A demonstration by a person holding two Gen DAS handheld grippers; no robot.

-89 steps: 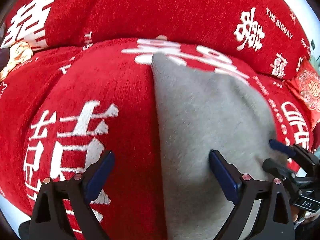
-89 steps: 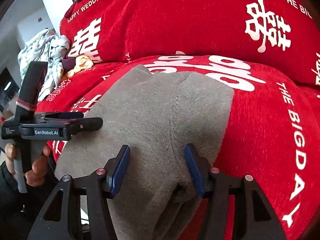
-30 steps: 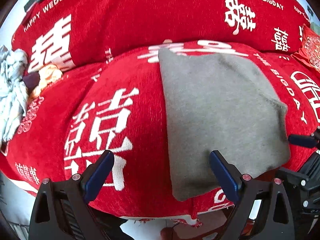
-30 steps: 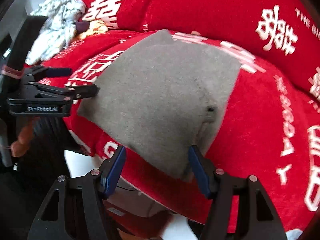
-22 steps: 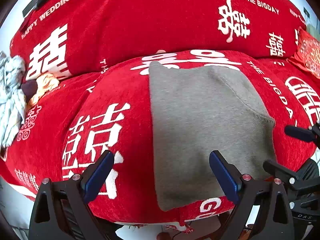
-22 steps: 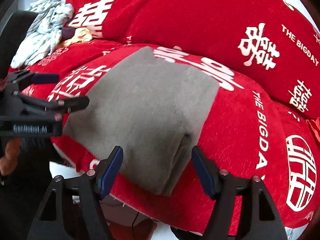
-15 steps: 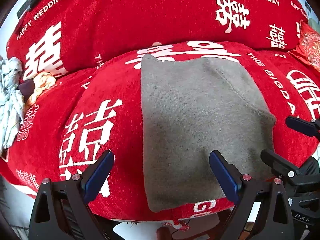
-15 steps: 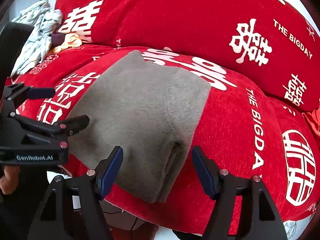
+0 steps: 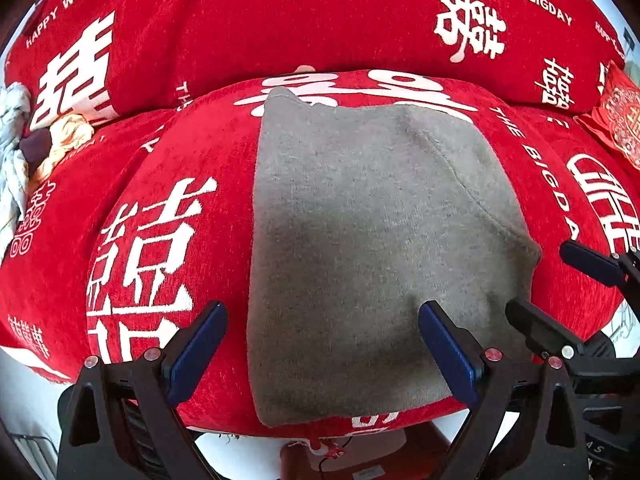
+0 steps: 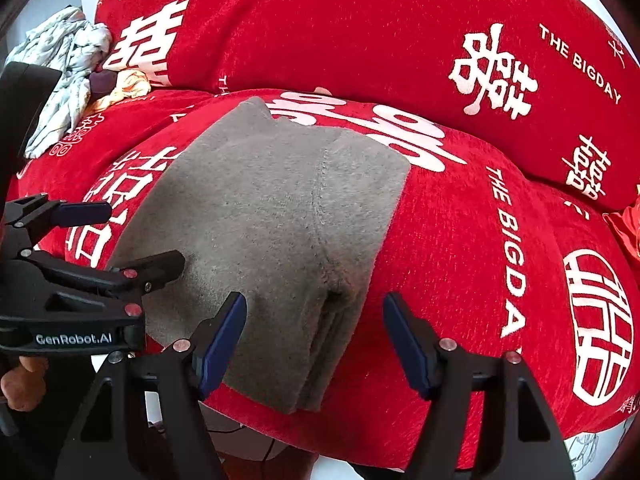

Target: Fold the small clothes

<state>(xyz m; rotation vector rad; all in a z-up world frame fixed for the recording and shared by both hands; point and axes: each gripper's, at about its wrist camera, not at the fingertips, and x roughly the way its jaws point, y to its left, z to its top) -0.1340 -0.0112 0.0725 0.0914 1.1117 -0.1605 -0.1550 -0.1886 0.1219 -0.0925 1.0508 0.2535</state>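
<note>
A grey knit garment lies folded into a rough rectangle on the red sofa seat cushion; its near edge reaches the cushion's front. My left gripper hovers open above the garment's near left part, pads clear of the cloth. In the right wrist view the garment shows stacked layers at its near right corner. My right gripper is open, straddling that corner without pressing on it. The left gripper shows at that view's left, and the right gripper at the left wrist view's right edge.
A heap of pale unfolded clothes sits on the sofa's far left. The red backrest with white lettering rises behind. A small red patterned pillow lies at the right. Floor shows below the cushion's front edge. A hand grips the left tool.
The right gripper's jaws stand wider than three seconds ago and no longer pinch the cloth. Both grippers have shifted a little over the garment, which now lies flat.
</note>
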